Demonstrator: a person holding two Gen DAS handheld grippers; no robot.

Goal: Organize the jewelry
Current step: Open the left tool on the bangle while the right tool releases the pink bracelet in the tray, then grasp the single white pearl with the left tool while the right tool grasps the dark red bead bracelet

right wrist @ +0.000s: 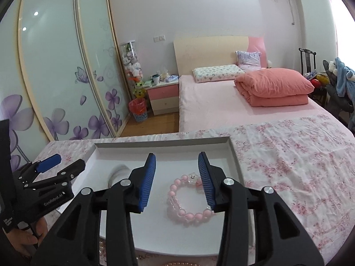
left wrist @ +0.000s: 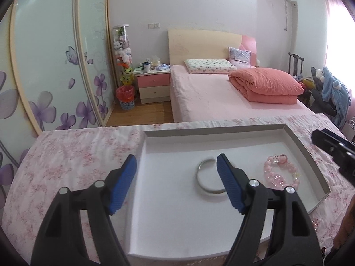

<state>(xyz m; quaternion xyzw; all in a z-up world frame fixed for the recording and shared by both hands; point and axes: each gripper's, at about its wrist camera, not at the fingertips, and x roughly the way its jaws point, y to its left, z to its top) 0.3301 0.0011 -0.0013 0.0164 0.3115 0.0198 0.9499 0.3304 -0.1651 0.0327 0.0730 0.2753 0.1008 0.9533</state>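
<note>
Jaws of my right gripper (right wrist: 176,177) stand released around the pink bead bracelet (right wrist: 188,199) in the white tray (right wrist: 235,155); my left gripper (left wrist: 176,175) gapes empty beside the silver bangle (left wrist: 208,177); I lift straight, avoiding snags.

in the shallow white cardboard tray (left wrist: 297,141) lay two bracelets: one plain silver metal bangle (left wrist: 205,180) and, right of it, one pink beaded bracelet (right wrist: 188,201). beyond the tray, one bed (left wrist: 210,97) held two pillows and one folded coral quilt (left wrist: 266,84).
</note>
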